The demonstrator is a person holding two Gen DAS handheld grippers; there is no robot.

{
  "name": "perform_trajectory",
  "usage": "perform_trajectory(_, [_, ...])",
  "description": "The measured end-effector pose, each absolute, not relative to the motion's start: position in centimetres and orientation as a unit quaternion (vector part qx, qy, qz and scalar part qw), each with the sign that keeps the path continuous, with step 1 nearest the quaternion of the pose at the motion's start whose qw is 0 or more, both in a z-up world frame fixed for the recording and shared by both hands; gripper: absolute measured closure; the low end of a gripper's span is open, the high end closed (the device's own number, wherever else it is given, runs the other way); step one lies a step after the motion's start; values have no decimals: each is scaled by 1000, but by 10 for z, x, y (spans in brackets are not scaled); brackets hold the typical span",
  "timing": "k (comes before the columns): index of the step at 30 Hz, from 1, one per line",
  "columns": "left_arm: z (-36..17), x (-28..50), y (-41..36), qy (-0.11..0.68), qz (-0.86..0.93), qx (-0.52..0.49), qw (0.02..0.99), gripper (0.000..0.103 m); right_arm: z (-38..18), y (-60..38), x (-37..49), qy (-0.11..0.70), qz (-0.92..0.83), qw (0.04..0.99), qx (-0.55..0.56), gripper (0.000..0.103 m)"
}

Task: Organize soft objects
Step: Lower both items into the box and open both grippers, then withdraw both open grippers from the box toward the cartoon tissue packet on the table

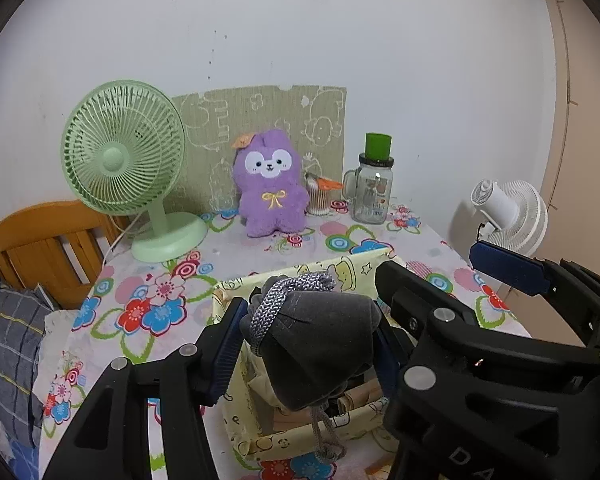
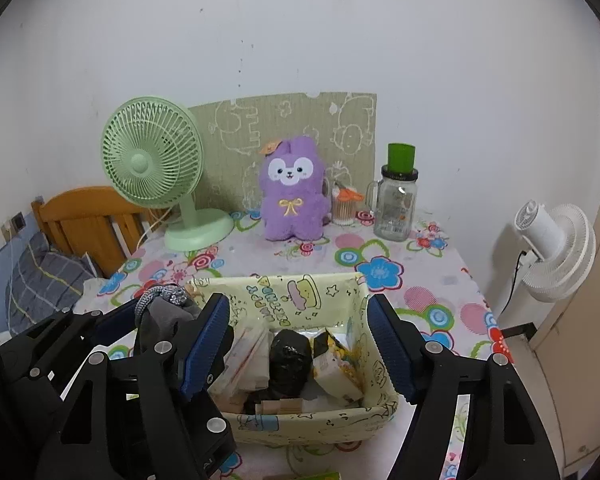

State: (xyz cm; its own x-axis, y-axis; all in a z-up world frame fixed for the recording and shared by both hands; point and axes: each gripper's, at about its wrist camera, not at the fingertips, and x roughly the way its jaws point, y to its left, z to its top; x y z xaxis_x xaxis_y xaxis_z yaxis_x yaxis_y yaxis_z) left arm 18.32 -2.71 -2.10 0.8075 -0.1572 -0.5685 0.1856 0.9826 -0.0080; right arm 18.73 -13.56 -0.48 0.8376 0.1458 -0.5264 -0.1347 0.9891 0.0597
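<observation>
A grey drawstring pouch (image 1: pixel 316 344) with a braided cord is clamped between the blue pads of my left gripper (image 1: pixel 308 356), just above the near left of a yellow cartoon-print fabric basket (image 1: pixel 236 292). In the right wrist view the pouch (image 2: pixel 168 312) shows at the basket's left rim. My right gripper (image 2: pixel 300 350) hangs open over the basket (image 2: pixel 300 296), nothing between its fingers; it also appears at the right of the left wrist view as the right gripper (image 1: pixel 432 264). A purple plush toy (image 2: pixel 292 192) sits upright at the table's back.
The basket holds a black wrapped bundle (image 2: pixel 290 360), tissue packs and wooden blocks. A green desk fan (image 2: pixel 156 168), a cotton-swab pot (image 2: pixel 344 208) and a glass jar mug (image 2: pixel 396 208) line the back of the flowered tablecloth (image 2: pixel 380 272). A white fan (image 2: pixel 556 248) stands right; a wooden headboard (image 2: pixel 88 224) left.
</observation>
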Motion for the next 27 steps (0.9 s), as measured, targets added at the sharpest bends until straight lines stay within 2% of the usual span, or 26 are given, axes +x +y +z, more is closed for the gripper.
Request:
perform_trajectory(3, [-26, 188, -28, 302, -89, 20, 949, 42, -10, -137, 190, 279, 75, 957, 11, 28])
perform_trajectory(5, [-30, 191, -28, 305, -92, 16, 948, 39, -12, -137, 191, 281, 74, 957, 8, 28])
perform_trajectory(7, [-33, 192, -28, 304, -90, 15, 948, 11, -14, -135, 192, 281, 79, 956, 5, 28])
perform_trajectory(9, [-33, 191, -27, 298, -86, 14, 951, 2, -16, -135, 192, 283, 84, 955, 6, 28])
perform_trajectory(22, [-34, 172, -31, 313, -95, 19, 945, 0, -20, -138, 176, 294, 89, 952, 10, 23])
perform_trajectory(27, [-31, 156, -34, 310, -100, 21, 945, 0, -17, -141, 159, 284, 82, 955, 8, 8])
